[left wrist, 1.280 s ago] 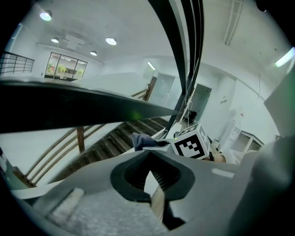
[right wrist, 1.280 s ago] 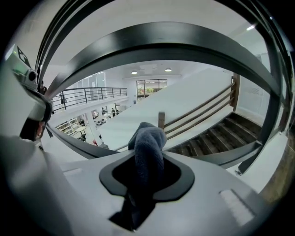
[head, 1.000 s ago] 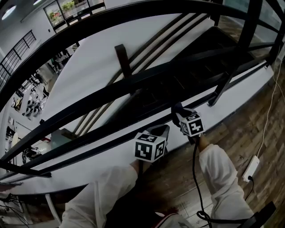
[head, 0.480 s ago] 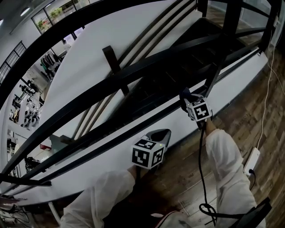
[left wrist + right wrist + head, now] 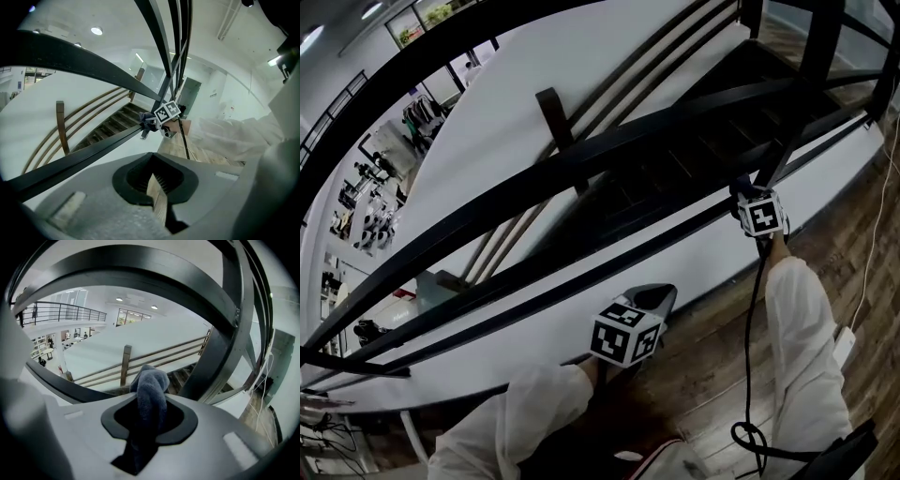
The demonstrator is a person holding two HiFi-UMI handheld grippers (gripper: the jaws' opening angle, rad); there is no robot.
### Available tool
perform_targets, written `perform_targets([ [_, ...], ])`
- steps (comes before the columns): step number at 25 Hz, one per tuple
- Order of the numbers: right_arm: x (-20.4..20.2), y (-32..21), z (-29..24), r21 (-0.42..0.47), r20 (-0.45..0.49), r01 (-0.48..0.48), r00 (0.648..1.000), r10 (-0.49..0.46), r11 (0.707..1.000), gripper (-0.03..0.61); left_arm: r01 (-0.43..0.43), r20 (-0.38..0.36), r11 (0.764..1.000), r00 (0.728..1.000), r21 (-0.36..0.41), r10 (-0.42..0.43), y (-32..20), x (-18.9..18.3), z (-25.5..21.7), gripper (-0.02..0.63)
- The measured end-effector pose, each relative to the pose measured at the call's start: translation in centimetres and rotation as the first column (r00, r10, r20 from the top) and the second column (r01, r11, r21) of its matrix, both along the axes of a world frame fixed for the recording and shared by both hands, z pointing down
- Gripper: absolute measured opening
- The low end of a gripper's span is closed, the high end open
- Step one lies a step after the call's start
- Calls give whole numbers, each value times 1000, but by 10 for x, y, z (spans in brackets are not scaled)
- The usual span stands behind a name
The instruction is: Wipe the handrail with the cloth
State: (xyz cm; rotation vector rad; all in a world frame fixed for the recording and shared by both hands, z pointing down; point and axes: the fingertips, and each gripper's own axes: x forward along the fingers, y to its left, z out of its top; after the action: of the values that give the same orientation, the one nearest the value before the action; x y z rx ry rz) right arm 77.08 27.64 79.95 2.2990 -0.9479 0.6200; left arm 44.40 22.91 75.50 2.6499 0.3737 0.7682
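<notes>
The cloth [image 5: 150, 394] is dark blue-grey and is pinched in the right gripper [image 5: 149, 420]. Its jaws are closed on the cloth, and a soft lump of it sticks out past them. In the left gripper view, the cloth [image 5: 149, 121] looks to be pressed on the low black bar [image 5: 93, 150] of the handrail [image 5: 609, 145], but how hard it touches is not clear. In the head view the right gripper [image 5: 748, 199] is far out to the right, close to a slanted black post [image 5: 773, 169], with its marker cube [image 5: 761, 214] facing up. The left gripper [image 5: 664, 292] is lower and nearer the person, well apart from the right one, and it is not touching the handrail. Its jaws are close together with only a thin slit between them. Nothing is in the slit, and the wooden floor [image 5: 694, 366] shows through it. Both arms are in white sleeves [image 5: 806, 337]. A black cable [image 5: 755, 319] hangs down from the right gripper along the sleeve. The handrail has many long black bars that run across the view. Behind them, dark stairs [image 5: 694, 150] go down beside a big white wall [image 5: 534, 56]. A white power strip [image 5: 844, 345] lies on the floor at the right.
</notes>
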Motion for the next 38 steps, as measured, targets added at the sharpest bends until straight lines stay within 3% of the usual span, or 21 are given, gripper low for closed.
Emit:
perform_targets([
  [4,17,12,-1,-47,-30,-47,999,45,998,86,17,1,1000,1000,3,-17,-10,-1,3,2],
  [12,32,29,10,4,-5,-173,985,173,985,87,19,-3,1000,1000,7,-19,-17,-5,5,2],
  [16,17,18,-6,52,-123,-159,979,164,986,86,21,-26,1000,999,-16,-22,-24,-17,-5,2],
  [18,-12,8,-7,89,-121,-151,979,161,984,86,25,-32,999,999,-28,-25,-31,-26,-7,2],
  [26,-158,-30,11,203,45,-185,983,179,962,86,23,-76,1000,997,-12,-24,-92,-96,-17,2],
  [32,-287,-88,-18,194,58,-125,992,116,973,86,47,-33,999,998,-27,-48,-144,-182,-13,2],
  [35,-344,-96,-53,178,88,-140,988,127,974,86,53,-19,999,998,-9,-53,-159,-211,-35,2],
  [38,-406,-98,-81,125,160,-111,983,90,986,84,111,30,994,993,22,-111,-161,-250,-59,2],
])
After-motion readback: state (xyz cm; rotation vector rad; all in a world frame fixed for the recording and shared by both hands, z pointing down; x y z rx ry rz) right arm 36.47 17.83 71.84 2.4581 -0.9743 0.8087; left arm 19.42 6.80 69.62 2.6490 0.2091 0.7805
